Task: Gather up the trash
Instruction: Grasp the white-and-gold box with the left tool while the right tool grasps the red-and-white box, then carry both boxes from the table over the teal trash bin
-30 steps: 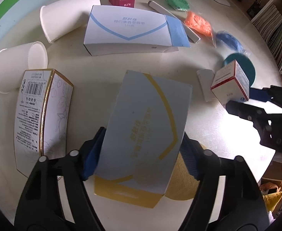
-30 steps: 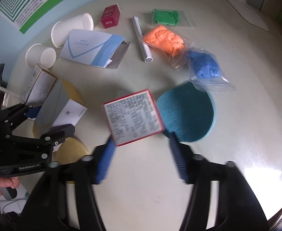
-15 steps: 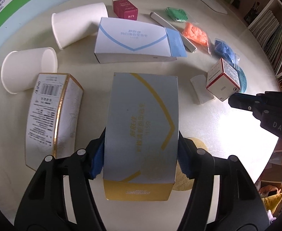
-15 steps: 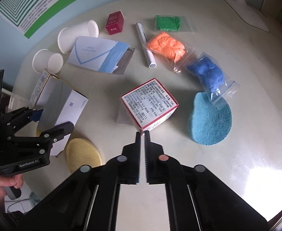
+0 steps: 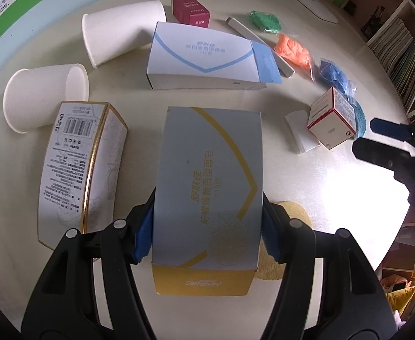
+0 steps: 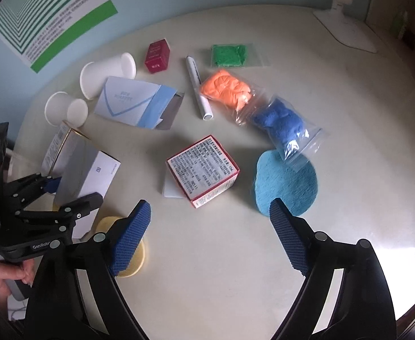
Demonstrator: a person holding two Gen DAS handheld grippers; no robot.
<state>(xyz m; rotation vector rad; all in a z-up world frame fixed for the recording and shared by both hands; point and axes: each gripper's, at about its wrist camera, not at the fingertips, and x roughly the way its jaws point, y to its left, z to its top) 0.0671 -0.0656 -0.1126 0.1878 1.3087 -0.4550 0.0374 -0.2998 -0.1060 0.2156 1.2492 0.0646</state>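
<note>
1. The left gripper [image 5: 207, 232] is clamping the yellow soap box [image 5: 210, 187] across its two long sides, both blue pads pressing flat on the card; the box is hanging just above the table [image 5: 306, 187], between the gold-edged box [image 5: 79, 167] and the yellow sponge [image 5: 292, 215].
2. Judging by the thin card, the soap box is handling as light and stiff along its edges but easy to crush on its broad faces, so the side-to-side grip near one end is looking right; squeezing harder is risking a dent.
3. The right gripper [image 6: 207, 232] is opening, its jaws standing wide with nothing between them; it is hovering short of the red-edged box [image 6: 204, 170], which is resting on the table beside the blue sponge [image 6: 284, 184].
4. That small cube is looking light and rigid, best taken across two opposite faces.
5. Compared with a second ago, the right jaws were shutting around the cube, closed empty half a second ago, and are now spreading again; the cube is lying free. The soap box is sitting squarer in the left grip.
</note>
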